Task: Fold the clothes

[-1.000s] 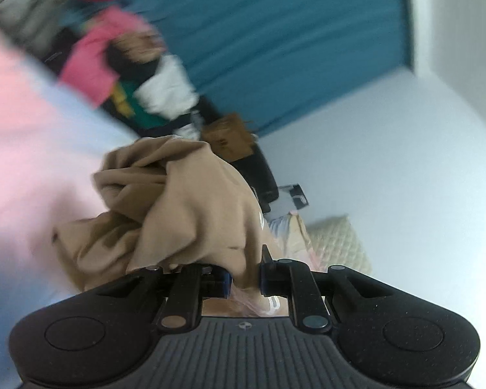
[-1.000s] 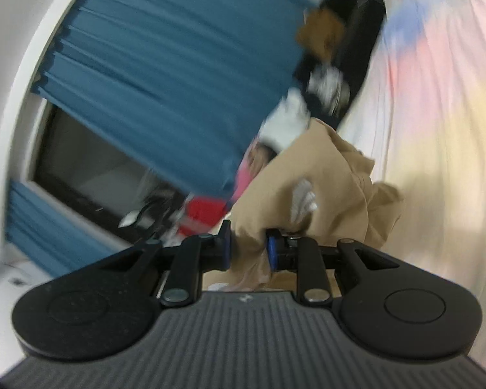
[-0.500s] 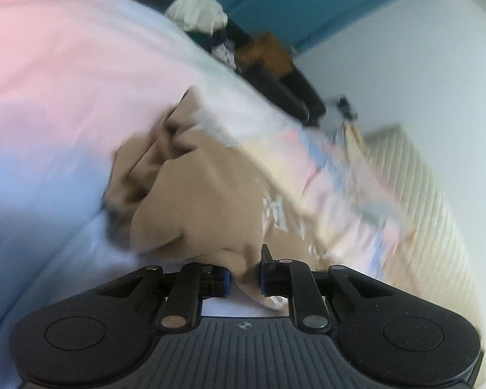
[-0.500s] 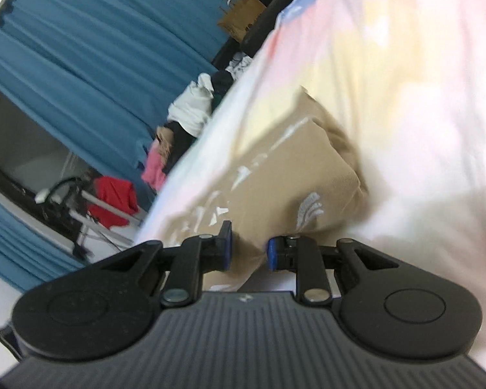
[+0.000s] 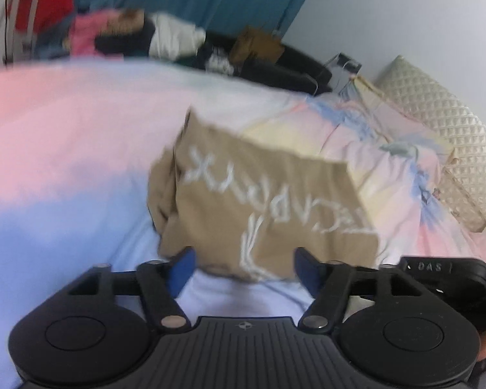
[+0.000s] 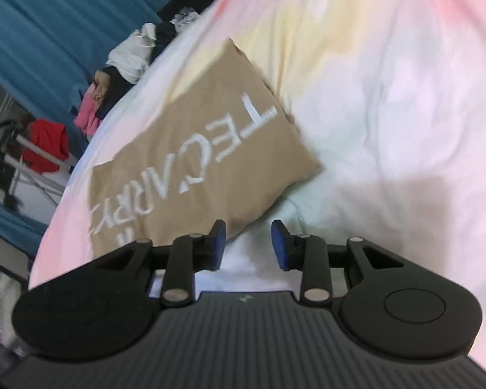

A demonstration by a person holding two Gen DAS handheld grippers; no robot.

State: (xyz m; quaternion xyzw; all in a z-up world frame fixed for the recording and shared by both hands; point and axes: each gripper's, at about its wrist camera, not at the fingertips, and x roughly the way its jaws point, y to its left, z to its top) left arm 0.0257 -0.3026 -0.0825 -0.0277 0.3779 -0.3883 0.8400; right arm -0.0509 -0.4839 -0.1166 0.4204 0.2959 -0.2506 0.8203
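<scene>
My left tool (image 5: 243,269) and right tool (image 6: 248,243) both stood spread and empty beside the folded tan T-shirt with white lettering (image 5: 262,201), which lay on the pastel tie-dye bedspread (image 6: 388,97).

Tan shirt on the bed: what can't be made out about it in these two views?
- Tan shirt, left wrist view: motion blur smears the white lettering; the left hand-held gripper covers its near edge.
- Right wrist view: the right hand-held gripper body hides the shirt's lower corner and the lettering's end.
</scene>
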